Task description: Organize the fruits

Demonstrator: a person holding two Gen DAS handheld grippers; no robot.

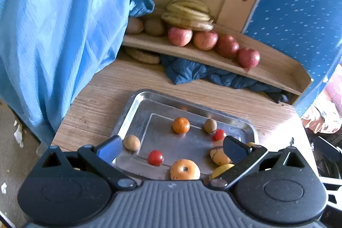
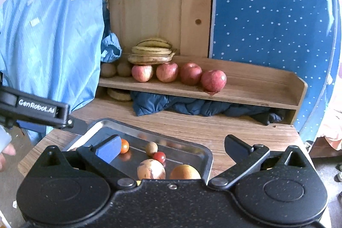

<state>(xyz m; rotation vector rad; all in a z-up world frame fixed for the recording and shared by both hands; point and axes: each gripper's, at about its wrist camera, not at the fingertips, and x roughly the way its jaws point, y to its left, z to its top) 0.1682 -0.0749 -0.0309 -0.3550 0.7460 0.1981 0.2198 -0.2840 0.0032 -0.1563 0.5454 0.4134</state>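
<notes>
A wood-grain table [image 1: 102,89] is filling the middle of both frames, with blue cloth [image 1: 53,25] hanging at the left and a spotted blue panel [image 2: 267,3] at the right. Across the upper centre a wooden shelf [image 2: 256,87] is carrying a row of red apples [image 2: 166,72], bananas [image 2: 151,52] stacked behind them and brown fruit at its left end, which suggests each kind is being grouped there. Low in the frame a metal tray [image 1: 136,104] is holding the loose small fruit: an orange [image 1: 181,125], red cherry tomatoes [image 1: 156,157] and brownish round pieces. The left gripper [image 1: 171,149] is hovering over the tray, claw wide and empty. The right gripper [image 2: 171,149] is likewise gaping, holding nothing, at the tray's right edge. Only the left view is showing the whole tray floor; only the right view is catching the other tool at its left edge.
</notes>
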